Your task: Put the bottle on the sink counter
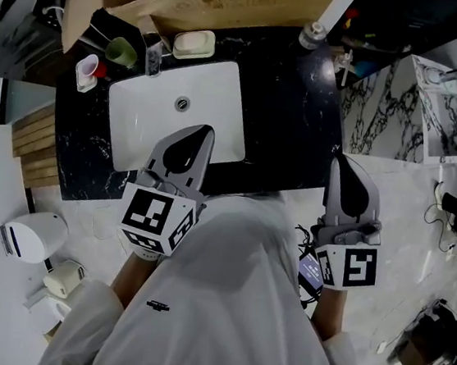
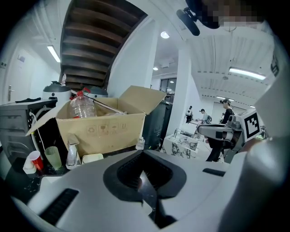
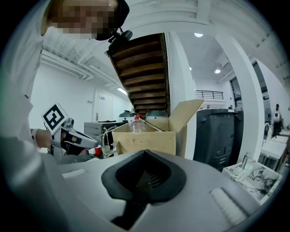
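A clear plastic bottle (image 2: 82, 107) (image 3: 135, 125) with a red cap stands in an open cardboard box (image 1: 226, 4) (image 2: 106, 131) (image 3: 145, 141) at the back of the black sink counter (image 1: 291, 111). My left gripper (image 1: 202, 131) (image 2: 143, 152) hovers over the front of the white basin (image 1: 137, 117), jaws shut with nothing between them. My right gripper (image 1: 338, 158) (image 3: 145, 152) hangs off the counter's right front corner, also shut and empty. Both point toward the box and are well short of it.
Left of the tap (image 1: 153, 54) stand a green cup (image 1: 122, 51) and a red-and-white cup (image 1: 88, 70); a soap dish (image 1: 193, 43) lies beside it. A small bottle (image 1: 313, 34) sits by the box. A marble-patterned unit (image 1: 436, 108) is to the right.
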Action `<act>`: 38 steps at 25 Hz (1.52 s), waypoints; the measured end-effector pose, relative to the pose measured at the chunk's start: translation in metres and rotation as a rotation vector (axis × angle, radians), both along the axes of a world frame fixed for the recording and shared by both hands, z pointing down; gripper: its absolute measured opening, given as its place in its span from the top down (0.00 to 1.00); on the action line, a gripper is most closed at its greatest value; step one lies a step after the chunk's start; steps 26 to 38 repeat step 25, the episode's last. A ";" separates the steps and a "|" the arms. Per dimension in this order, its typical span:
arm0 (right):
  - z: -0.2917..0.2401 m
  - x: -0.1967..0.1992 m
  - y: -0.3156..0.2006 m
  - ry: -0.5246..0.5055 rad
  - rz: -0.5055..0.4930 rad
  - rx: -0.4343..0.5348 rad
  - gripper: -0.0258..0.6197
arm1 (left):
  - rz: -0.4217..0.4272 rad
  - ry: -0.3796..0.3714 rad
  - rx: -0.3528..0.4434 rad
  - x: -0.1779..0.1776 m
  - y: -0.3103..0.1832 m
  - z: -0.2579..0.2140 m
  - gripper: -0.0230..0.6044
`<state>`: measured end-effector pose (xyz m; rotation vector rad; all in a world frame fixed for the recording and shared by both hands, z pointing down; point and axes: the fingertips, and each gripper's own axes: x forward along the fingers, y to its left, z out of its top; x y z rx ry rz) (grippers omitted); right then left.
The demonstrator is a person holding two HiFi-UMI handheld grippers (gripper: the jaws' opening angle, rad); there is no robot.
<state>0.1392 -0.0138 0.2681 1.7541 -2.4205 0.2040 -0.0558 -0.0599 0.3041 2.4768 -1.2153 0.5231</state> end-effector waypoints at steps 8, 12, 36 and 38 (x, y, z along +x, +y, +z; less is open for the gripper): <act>0.001 0.005 0.000 -0.006 0.006 -0.003 0.94 | 0.034 -0.001 -0.002 0.014 0.000 0.001 0.95; 0.003 0.009 -0.002 -0.005 0.008 0.000 0.94 | 0.040 0.003 -0.005 0.021 -0.001 0.002 0.95; 0.006 0.023 -0.012 -0.018 0.020 -0.010 0.94 | 0.031 0.007 -0.004 0.034 -0.010 0.000 0.95; 0.006 0.023 -0.012 -0.018 0.020 -0.010 0.94 | 0.031 0.007 -0.004 0.034 -0.010 0.000 0.95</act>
